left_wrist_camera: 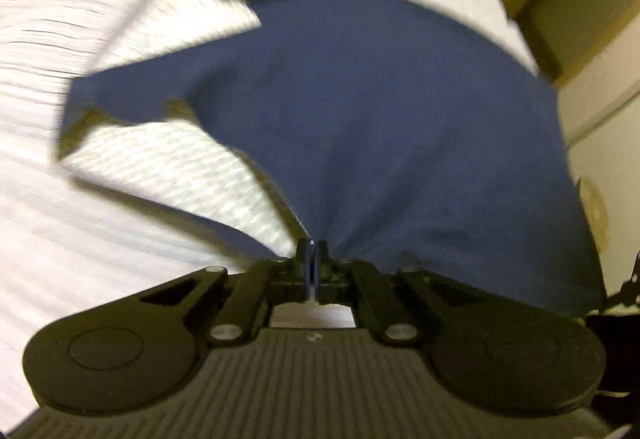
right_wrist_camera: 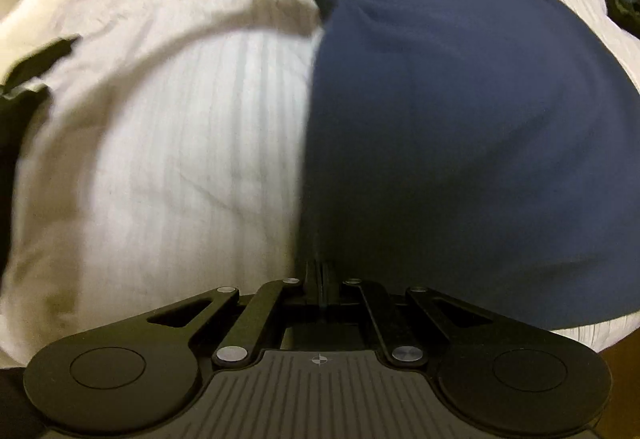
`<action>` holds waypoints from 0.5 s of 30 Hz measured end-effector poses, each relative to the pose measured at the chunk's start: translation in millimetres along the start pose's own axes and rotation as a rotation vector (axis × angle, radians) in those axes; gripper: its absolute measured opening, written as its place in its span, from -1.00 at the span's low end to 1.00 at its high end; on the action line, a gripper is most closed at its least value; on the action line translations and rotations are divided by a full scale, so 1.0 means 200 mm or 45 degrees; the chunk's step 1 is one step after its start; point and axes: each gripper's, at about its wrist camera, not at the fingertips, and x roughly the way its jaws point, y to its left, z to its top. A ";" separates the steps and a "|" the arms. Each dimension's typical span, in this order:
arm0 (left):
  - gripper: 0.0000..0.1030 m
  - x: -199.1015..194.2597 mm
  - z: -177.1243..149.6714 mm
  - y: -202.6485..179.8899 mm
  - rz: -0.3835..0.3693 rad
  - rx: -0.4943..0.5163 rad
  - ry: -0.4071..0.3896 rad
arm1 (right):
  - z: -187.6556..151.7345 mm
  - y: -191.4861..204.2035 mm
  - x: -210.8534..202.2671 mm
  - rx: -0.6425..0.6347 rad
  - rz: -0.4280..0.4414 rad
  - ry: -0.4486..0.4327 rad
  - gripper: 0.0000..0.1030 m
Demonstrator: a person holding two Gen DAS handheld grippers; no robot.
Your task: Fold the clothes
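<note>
Both grippers pinch the navy garment [left_wrist_camera: 380, 111]: left gripper [left_wrist_camera: 313, 251] and right gripper [right_wrist_camera: 319, 271] at near-edge corners; cloth spreads fwd, away from the jaws, over the white bedsheet [right_wrist_camera: 160, 143].

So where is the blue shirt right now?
The blue shirt lies spread on the white ribbed bedspread, filling the right side of the right wrist view, with both grippers pinching its near edge.
</note>
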 end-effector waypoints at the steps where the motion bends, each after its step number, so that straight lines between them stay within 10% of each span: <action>1: -1.00 -0.05 -0.04 0.01 0.004 -0.022 -0.023 | 0.01 0.03 -0.03 -0.038 0.013 -0.006 -1.00; 15: -0.92 0.10 -0.25 0.09 0.195 -0.157 0.028 | -0.05 0.09 0.16 -0.059 0.013 0.095 -1.00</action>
